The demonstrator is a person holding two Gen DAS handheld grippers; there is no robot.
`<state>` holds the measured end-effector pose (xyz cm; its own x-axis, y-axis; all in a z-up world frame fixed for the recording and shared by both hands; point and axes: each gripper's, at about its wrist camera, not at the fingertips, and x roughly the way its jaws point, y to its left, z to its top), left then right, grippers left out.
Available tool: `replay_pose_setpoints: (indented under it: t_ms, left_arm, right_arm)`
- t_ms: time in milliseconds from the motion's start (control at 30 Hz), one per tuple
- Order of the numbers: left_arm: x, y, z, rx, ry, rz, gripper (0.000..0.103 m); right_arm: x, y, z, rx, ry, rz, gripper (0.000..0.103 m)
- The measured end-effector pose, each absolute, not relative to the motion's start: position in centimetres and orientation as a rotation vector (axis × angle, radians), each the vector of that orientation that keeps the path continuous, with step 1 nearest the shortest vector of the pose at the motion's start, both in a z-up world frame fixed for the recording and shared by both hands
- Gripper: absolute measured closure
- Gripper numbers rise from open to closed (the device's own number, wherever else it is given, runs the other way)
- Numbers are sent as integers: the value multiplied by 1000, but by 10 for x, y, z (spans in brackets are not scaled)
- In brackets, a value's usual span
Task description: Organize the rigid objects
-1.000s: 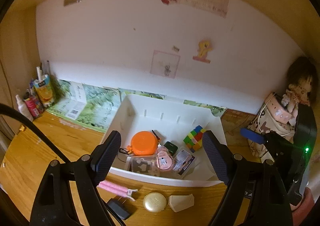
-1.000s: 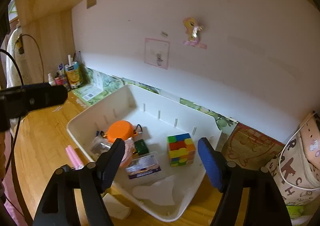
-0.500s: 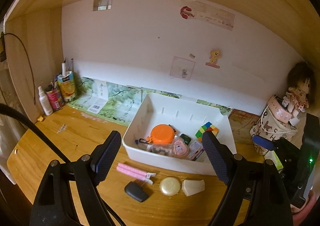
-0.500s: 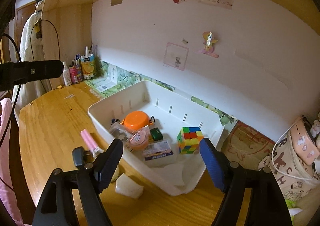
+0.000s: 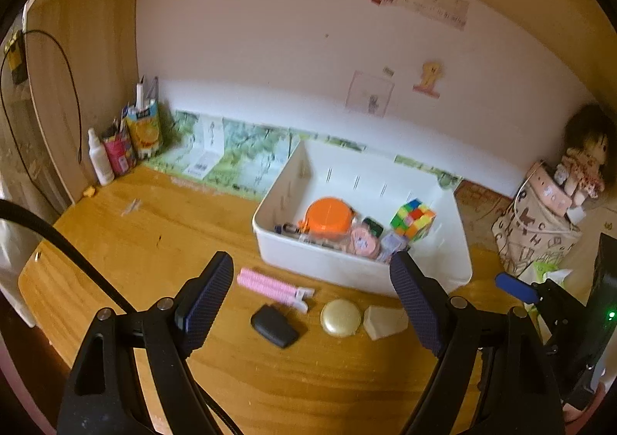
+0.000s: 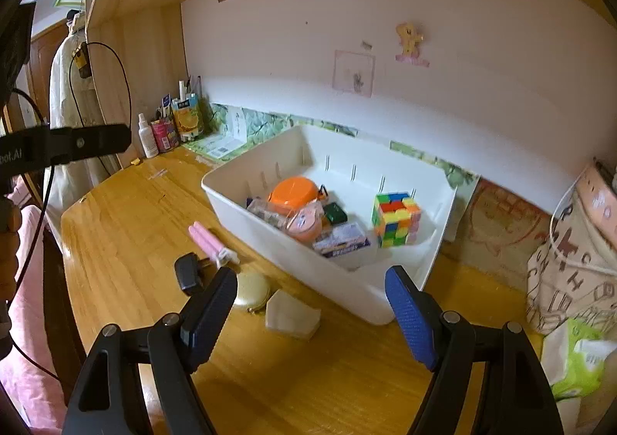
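A white bin [image 5: 347, 269] [image 6: 362, 300] on the wooden desk holds an orange round container [image 5: 329, 217] [image 6: 294, 194], a colour cube [image 5: 412, 219] [image 6: 395, 219] and several small items. In front of it lie a pink clip [image 5: 272, 286] [image 6: 208, 238], a black plug adapter [image 5: 274, 325] [image 6: 189, 273], a gold round compact [image 5: 340, 317] [image 6: 250, 288] and a white wedge-shaped piece [image 5: 385, 321] [image 6: 293, 315]. My left gripper [image 5: 312, 300] hangs open above these loose items, empty. My right gripper [image 6: 310, 311] is open too, above the white piece near the bin's front corner.
A juice carton and bottles [image 5: 127, 142] stand in the back left corner. A patterned bag with a doll [image 5: 540, 226] sits at the right, with a green tissue pack [image 6: 574, 358] before it. The right gripper's blue finger [image 5: 515, 286] shows at the left view's right edge.
Both grippers have drawn back from the bin, so it looks smaller and farther. The loose items in front of it have come fully into view. Neither set of jaws has visibly changed.
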<state>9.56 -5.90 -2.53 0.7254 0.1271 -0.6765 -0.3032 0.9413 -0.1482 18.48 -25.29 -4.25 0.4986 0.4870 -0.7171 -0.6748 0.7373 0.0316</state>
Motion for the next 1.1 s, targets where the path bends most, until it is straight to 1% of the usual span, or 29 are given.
replay_pose_setpoints:
  t_ms: [300, 533, 933, 1100]
  left_arm:
    - [91, -57, -52, -277, 808, 262, 17]
    - [95, -47, -65, -263, 860, 262, 17]
    - [129, -25, -100, -177, 1019, 151, 17]
    - [147, -14, -117, -202, 1089, 86, 17]
  right_arm:
    - [182, -260, -62, -224, 846, 704, 23]
    - [183, -260, -86, -144, 949, 684, 23]
    - [191, -242, -117, -66, 1075, 559, 23]
    - [195, -232, -127, -45, 1104, 505, 23]
